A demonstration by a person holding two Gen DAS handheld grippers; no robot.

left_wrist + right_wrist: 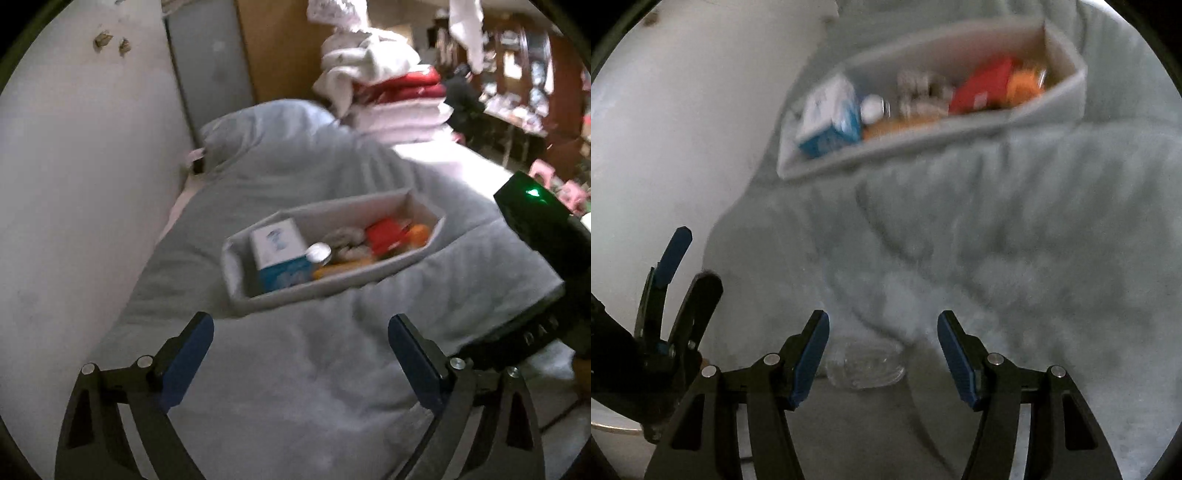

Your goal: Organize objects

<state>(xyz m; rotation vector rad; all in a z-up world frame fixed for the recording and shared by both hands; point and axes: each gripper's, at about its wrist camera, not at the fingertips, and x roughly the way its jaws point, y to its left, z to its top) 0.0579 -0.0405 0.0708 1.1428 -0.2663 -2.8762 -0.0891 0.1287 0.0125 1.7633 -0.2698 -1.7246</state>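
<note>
A grey fabric bin (295,295) sits on the grey quilt (295,369). It holds a blue-and-white box (280,254), a silver-capped jar (318,253), a red item (384,232) and orange items (419,232). My left gripper (299,326) stands open in front of the bin, nothing between its fingers. In the right wrist view, blurred, the bin (923,140) lies farther off. My right gripper (882,321) is open above the quilt; a clear see-through container (864,365) lies in the gap, untouched by either pad. The left gripper (696,256) shows at the left.
A white wall (74,184) runs along the left of the bed. A pillow (266,125) and a stack of white and red folded linens (391,92) lie beyond the bin. Cluttered shelves (524,92) stand at the far right. The right gripper's body (535,221) and a hand (570,194) fill the right edge.
</note>
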